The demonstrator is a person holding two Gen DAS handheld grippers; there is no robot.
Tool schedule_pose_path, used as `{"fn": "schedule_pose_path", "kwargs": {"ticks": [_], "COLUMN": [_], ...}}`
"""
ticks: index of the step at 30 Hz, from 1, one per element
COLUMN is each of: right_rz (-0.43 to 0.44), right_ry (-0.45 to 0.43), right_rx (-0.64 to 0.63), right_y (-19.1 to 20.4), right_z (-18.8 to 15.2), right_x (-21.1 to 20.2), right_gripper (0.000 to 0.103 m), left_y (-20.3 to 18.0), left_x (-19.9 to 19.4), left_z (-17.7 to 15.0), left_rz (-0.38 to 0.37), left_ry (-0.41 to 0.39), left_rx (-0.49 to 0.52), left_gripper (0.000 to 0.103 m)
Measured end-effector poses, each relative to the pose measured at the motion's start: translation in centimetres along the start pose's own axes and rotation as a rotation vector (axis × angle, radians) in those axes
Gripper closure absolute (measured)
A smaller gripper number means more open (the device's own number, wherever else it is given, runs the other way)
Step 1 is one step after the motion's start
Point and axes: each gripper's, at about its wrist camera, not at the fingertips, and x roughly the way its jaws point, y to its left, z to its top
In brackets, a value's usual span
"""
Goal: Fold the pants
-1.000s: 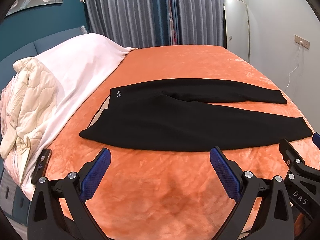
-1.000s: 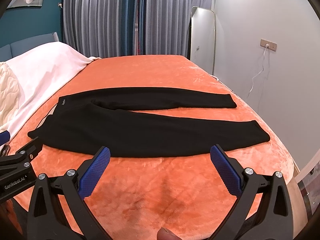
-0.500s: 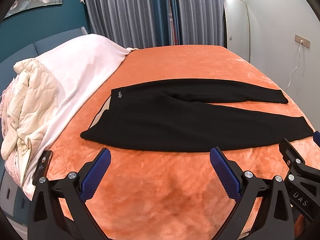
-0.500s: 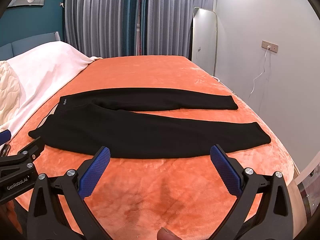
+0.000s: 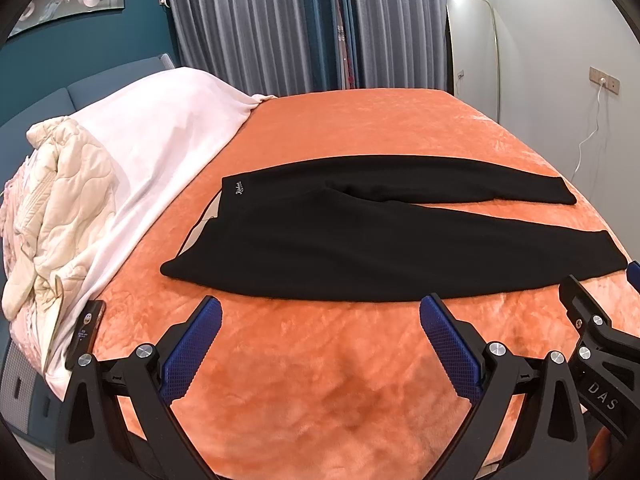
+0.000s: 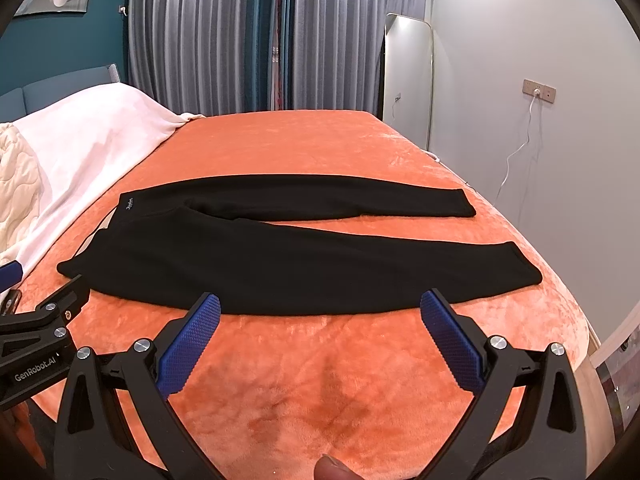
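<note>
Blanket (image 5: 320, 380) fills the near ground under both of my grippers, orange plush on the bed, bare from my fingertips up to the pants. My left gripper (image 5: 320, 312) hangs with its jaws spread wide and nothing between the blue pads; my right gripper (image 6: 320, 308) is spread just as wide, also empty. They sit side by side (each one's black frame pokes into the other's view). Just beyond the pads lie the black pants (image 5: 380, 248), flat on the blanket, their near hem edge close to my fingertips but not touching them. Their long axis runs across my view: waistband (image 6: 100, 240) to my left, both leg cuffs to my right, the near leg wider in view and the far leg splayed slightly away from it. A phone (image 5: 86, 330) rests at the bed's left edge, near the rumpled cream quilt (image 5: 60, 208) and white cover (image 5: 160, 140). Right of the cuffs the blanket rolls off the bed's edge. Beyond the pants, more bare blanket reaches the grey curtains (image 6: 240, 40) and a leaning mirror (image 6: 408, 80).
</note>
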Motion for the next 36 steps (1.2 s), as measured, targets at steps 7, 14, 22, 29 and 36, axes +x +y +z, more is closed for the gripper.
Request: {"fn": "schedule_pose_path", "kwargs": {"ticks": [7, 14, 22, 29, 36], "right_rz": [0.004, 0.005, 0.013, 0.016, 0.051], "right_ry": [0.001, 0.005, 0.025, 0.047, 0.063], "right_rx": [-0.003, -0.002, 0.000, 0.003, 0.001], "right_y": [0.1, 0.1, 0.0, -0.1, -1.1], "right_z": [-0.2, -0.3, -0.4, -0.2, 0.4], "right_x": [0.0, 0.1, 1.2, 2.7, 4.6], "right_gripper": [0.005, 0.005, 0.005, 0.005, 0.005], "left_y": [0.1, 0.1, -0.2, -0.5, 0.5], "left_x": [0.1, 0.3, 1.5, 2.7, 5.0], "left_z": [0.0, -0.3, -0.2, 0.3, 1.4], "left_rz": [-0.001, 0.000, 0.003, 0.003, -0.029], "left_ry": [0.002, 0.006, 0.026, 0.043, 0.046], "left_rx": [-0.002, -0.002, 0.002, 0.006, 0.005], "left_gripper": [0.005, 0.005, 0.005, 0.005, 0.005]}}
